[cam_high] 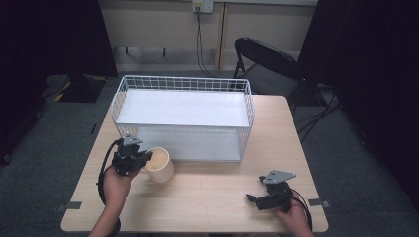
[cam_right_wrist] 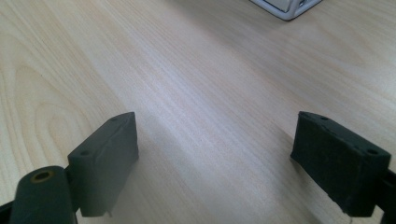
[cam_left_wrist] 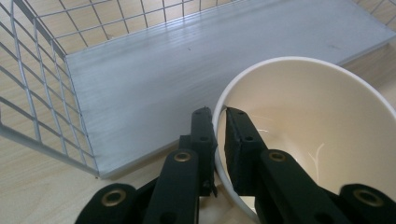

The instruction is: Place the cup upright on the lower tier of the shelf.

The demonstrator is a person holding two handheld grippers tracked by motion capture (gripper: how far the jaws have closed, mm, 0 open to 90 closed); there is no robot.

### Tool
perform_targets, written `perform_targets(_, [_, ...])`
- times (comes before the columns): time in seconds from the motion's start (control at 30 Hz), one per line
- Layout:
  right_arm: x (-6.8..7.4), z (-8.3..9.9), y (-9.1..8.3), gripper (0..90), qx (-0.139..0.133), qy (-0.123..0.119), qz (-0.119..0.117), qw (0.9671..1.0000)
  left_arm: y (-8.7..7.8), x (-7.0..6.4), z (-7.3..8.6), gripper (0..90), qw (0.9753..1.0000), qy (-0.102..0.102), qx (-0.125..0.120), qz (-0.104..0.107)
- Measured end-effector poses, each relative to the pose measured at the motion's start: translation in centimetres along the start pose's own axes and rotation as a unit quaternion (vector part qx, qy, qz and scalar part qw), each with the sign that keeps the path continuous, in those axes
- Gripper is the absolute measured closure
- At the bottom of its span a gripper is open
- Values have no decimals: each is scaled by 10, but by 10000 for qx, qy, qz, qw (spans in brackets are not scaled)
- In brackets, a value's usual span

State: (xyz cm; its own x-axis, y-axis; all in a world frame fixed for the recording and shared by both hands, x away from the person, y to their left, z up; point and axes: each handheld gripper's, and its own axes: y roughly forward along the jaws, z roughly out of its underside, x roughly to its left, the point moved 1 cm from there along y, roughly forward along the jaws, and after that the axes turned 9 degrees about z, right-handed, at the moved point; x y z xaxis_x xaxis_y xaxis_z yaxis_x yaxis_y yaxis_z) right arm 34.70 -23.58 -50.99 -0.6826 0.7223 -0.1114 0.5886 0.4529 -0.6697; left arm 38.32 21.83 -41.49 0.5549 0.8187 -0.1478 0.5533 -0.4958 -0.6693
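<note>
Cup: a cream paper cup [cam_high: 159, 165] sits near the left front part of the table, just in front of the white wire basket. In the left gripper view the cup [cam_left_wrist: 317, 140] looks empty inside.
Cup's lean: it tips a little, with its open top facing up and toward the left gripper.
Left gripper: the left gripper [cam_high: 144, 159] pinches the rim of the cup. In its own view the left gripper [cam_left_wrist: 220, 140] has one black jaw outside the cup wall and one inside, squeezed tight on the thin wall.
Left hand: the hand [cam_high: 116, 183] holds the gripper from below, and a black cable loops beside it.
Basket: the wire basket [cam_high: 123, 98] stands at the back middle of the table. It has a flat white shelf [cam_left_wrist: 187, 79] inside, close behind the cup.
Right gripper: the right gripper [cam_high: 253, 190] is near the right front edge, well apart from the cup. In its own view the right gripper [cam_right_wrist: 215, 158] has its jaws spread wide with nothing between them but bare wood.
Table: a light wood table [cam_high: 212, 197].
Chair: a black folding chair [cam_high: 267, 59] stands behind the table on the right.
</note>
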Motion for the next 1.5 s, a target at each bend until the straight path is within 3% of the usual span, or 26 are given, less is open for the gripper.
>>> perform_targets(0.67, [0, 0, 0, 136, 0, 0, 0, 10000, 9, -3, -12, 825, 9996, -33, -164, -226])
perform_targets(1.23, [0, 0, 0, 136, -1, 1, 0, 10000, 14, -5, -15, 825, 9968, -67, -543, -577])
perform_targets(1.5, [0, 0, 0, 136, 3, 0, 5, 10000, 21, -5, -15, 825, 9964, -81, -550, -644])
